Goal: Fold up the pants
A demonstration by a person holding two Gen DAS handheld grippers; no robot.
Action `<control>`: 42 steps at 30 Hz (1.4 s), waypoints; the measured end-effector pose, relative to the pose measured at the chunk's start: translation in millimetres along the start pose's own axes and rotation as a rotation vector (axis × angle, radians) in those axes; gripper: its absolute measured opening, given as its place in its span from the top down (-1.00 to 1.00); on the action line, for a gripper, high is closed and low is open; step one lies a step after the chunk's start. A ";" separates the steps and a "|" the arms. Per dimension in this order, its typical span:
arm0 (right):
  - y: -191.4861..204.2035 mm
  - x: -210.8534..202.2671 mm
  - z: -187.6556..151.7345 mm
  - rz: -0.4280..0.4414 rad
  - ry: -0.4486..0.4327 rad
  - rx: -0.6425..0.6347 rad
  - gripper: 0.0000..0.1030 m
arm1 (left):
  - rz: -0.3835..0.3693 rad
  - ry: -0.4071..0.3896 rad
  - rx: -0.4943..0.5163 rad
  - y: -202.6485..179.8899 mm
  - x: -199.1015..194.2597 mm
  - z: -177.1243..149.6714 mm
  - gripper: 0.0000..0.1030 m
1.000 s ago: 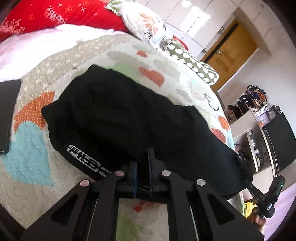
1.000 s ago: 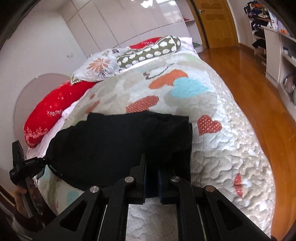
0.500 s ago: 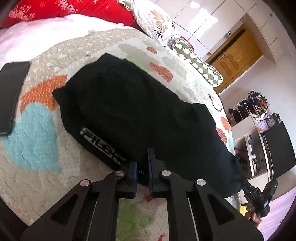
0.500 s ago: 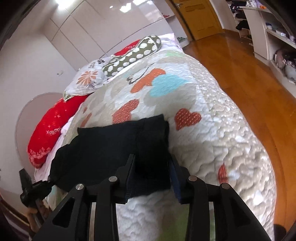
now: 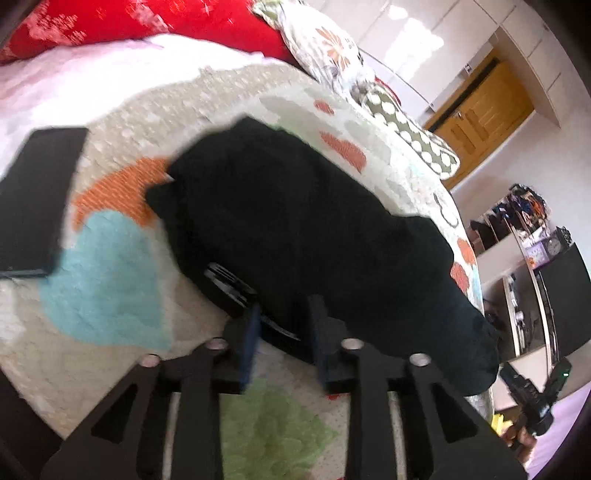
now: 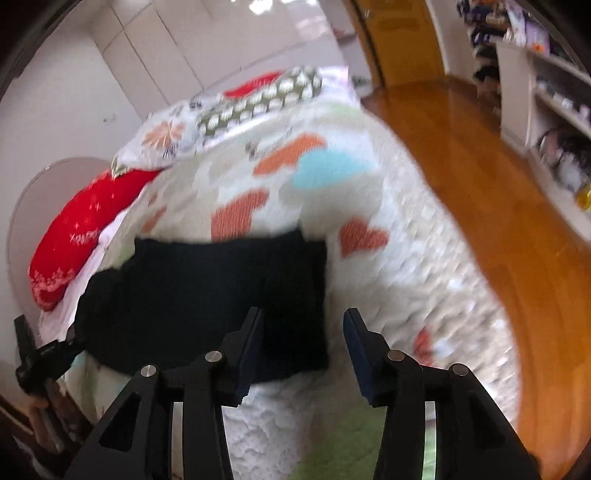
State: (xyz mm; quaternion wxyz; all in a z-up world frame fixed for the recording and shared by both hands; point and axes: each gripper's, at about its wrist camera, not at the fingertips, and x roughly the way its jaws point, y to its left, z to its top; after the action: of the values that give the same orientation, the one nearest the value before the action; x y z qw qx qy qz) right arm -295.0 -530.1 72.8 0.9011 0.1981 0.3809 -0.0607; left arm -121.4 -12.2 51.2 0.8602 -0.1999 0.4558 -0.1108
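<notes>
The black pants (image 5: 303,236) lie folded in a long bundle on the heart-patterned quilt (image 5: 110,295). In the left wrist view my left gripper (image 5: 284,306) is open, its jaws apart at the near edge of the pants, by the waistband with the printed logo. In the right wrist view the pants (image 6: 207,295) lie across the quilt (image 6: 406,258). My right gripper (image 6: 303,317) is open and empty, its left finger over the pants' near right corner and its right finger over bare quilt.
A black phone (image 5: 33,199) lies on the quilt at the left. Red (image 5: 147,22) and patterned pillows (image 6: 258,99) are at the bed's head. The bed edge drops to a wooden floor (image 6: 498,184) on the right, with shelves (image 6: 546,92) beyond.
Both grippers have opened and let go of the pants, which now lie on the quilt. Both have drawn back a little; the right one opened wider.
</notes>
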 end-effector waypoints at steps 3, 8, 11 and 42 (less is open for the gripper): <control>16.8 -11.8 11.1 0.030 -0.062 -0.043 0.08 | 0.018 -0.089 -0.041 15.8 -22.8 8.7 -0.17; 62.4 20.6 17.1 0.121 -0.027 -0.151 0.09 | 0.059 -0.109 -0.085 37.3 -24.1 30.3 -0.25; 72.2 56.4 15.6 0.148 0.042 -0.155 0.10 | 0.089 -0.096 -0.099 44.3 -11.1 41.4 -0.45; 263.8 211.5 65.9 0.204 0.236 -0.463 0.34 | 0.121 -0.088 -0.026 47.0 11.1 59.3 0.63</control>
State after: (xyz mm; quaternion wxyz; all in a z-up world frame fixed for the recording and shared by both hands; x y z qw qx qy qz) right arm -34.1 -306.7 46.1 0.8733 0.0300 0.4651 0.1422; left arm -65.7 40.2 52.0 0.8819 -0.1878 0.4303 -0.0437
